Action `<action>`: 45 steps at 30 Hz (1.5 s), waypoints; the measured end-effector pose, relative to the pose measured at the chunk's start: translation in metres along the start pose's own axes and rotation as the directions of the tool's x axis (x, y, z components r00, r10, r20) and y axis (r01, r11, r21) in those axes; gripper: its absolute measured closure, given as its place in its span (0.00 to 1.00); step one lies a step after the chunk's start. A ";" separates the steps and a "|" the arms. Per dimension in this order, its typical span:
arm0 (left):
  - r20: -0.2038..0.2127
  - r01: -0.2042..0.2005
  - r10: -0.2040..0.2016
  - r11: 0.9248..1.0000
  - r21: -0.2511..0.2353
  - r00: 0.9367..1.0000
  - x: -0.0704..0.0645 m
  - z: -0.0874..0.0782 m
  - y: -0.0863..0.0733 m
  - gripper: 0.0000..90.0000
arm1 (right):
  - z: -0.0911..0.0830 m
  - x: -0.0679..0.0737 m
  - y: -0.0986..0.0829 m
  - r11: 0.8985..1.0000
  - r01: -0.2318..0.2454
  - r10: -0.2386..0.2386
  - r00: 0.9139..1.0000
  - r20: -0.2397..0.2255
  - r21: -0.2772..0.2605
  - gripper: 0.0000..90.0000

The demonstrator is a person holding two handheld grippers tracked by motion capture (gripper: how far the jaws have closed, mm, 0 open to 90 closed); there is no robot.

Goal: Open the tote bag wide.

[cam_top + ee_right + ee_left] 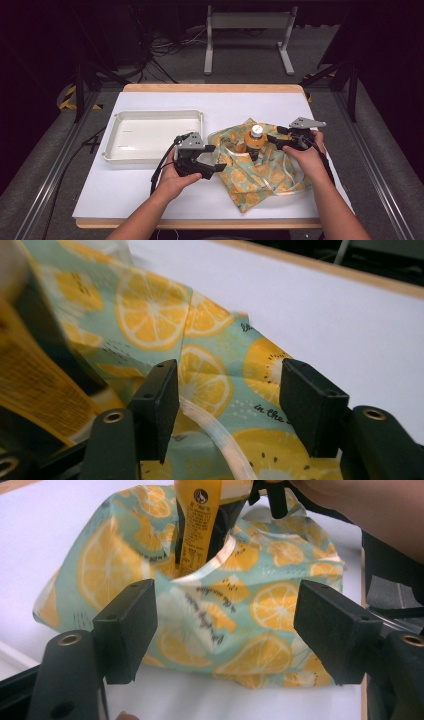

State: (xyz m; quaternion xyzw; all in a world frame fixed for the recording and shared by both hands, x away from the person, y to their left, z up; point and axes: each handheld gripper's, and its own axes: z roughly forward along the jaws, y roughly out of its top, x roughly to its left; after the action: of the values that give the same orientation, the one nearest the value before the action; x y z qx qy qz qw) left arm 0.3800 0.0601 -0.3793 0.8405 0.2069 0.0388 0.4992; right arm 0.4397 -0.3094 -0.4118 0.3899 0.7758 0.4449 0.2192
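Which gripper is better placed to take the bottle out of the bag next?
Probably right: the right gripper sits open beside the bottle standing in the bag; the left gripper faces only fabric.

The bag (pixel 260 162) lies just right of the left gripper (pixel 216 158) and under the right gripper (pixel 272 141). The bottle (pixel 255 139) stands in the bag, beside the right gripper. The tray (pixel 152 136) sits behind the left gripper.
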 end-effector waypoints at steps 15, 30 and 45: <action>-0.192 0.019 -0.030 0.998 -0.060 0.981 0.024 0.016 0.032 0.76 | -0.031 0.005 0.012 0.987 -0.025 0.023 1.000 -0.013 -0.158 0.49; -0.264 0.161 -0.129 0.982 0.100 0.956 0.039 0.043 -0.001 1.00 | -0.008 -0.007 -0.010 0.999 -0.046 0.046 0.999 0.003 -0.024 0.63; -0.273 0.141 -0.068 0.956 0.256 0.960 0.029 0.065 -0.027 1.00 | 0.000 -0.016 -0.027 0.995 -0.069 0.068 0.998 0.017 0.068 0.64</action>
State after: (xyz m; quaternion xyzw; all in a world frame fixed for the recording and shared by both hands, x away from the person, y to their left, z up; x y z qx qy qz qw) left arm 0.4156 0.0291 -0.4390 0.8766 0.3186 0.0938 0.3483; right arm 0.4378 -0.3303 -0.4351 0.4268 0.7753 0.4222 0.1961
